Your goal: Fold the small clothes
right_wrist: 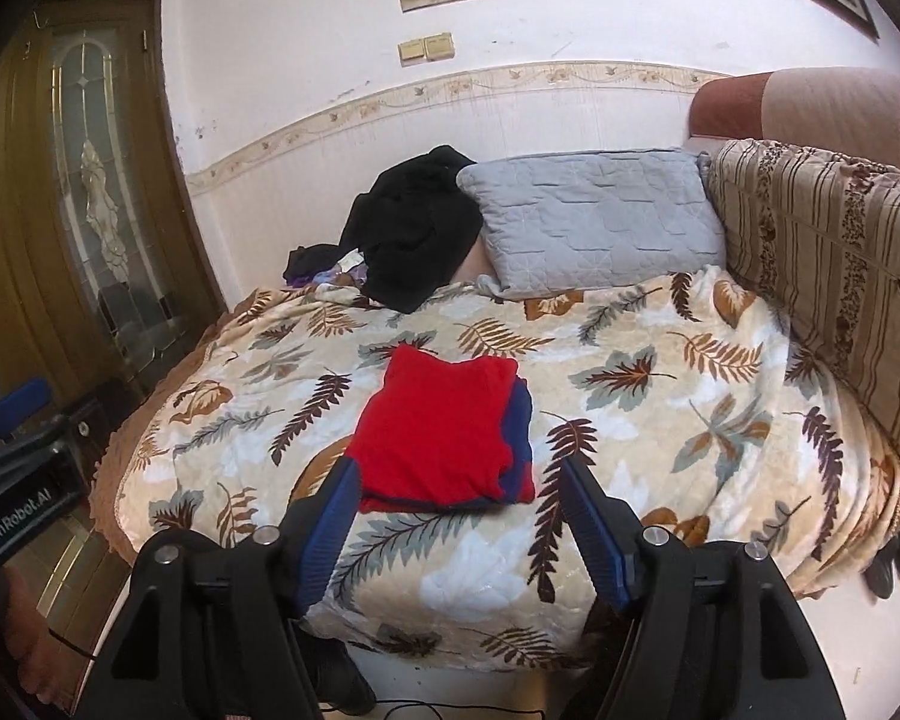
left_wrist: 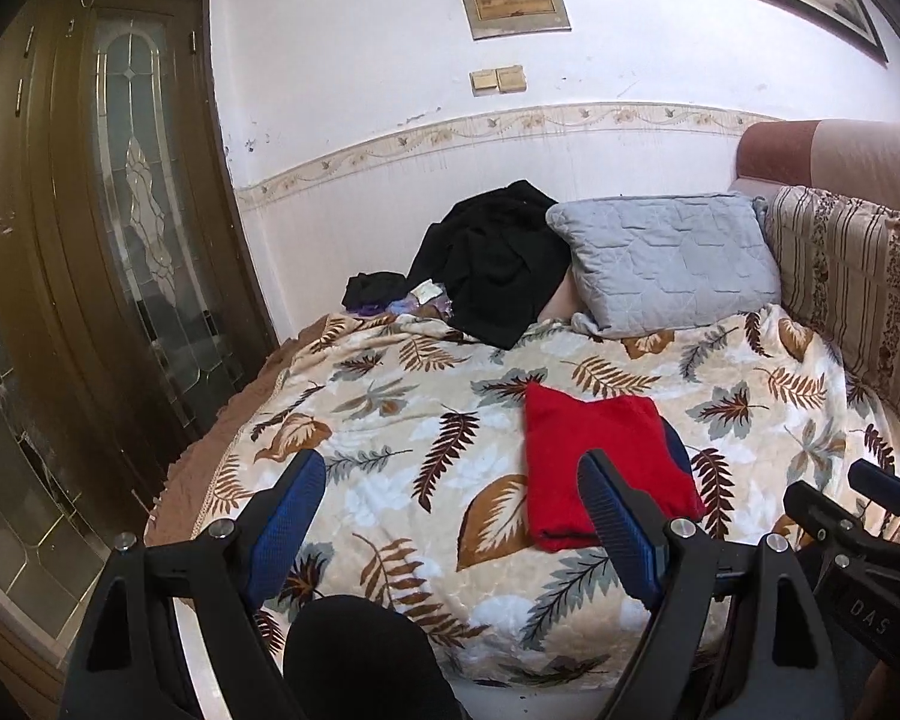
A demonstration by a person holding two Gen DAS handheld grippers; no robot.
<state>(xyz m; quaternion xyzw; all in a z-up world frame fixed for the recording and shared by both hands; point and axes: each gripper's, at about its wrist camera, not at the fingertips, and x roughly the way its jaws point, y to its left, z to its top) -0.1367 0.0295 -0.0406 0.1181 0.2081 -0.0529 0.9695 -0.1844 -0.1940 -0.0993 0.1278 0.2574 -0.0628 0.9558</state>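
A folded red garment [left_wrist: 600,462] with a dark blue layer under it lies flat on the leaf-print blanket [left_wrist: 420,420]; it also shows in the right wrist view [right_wrist: 438,432], blue edge to its right. My left gripper [left_wrist: 450,492] is open and empty, held above the bed's near edge, its right finger in front of the garment's near right side. My right gripper [right_wrist: 459,498] is open and empty, just short of the garment's near edge. The right gripper also shows at the left wrist view's right edge [left_wrist: 858,498].
A black garment pile [left_wrist: 492,264] and small dark items [left_wrist: 378,294] lie at the bed's far side by the wall. A grey pillow [left_wrist: 666,258] and a striped cushion [left_wrist: 858,288] stand at the back right. A wooden glass door [left_wrist: 90,240] is at the left.
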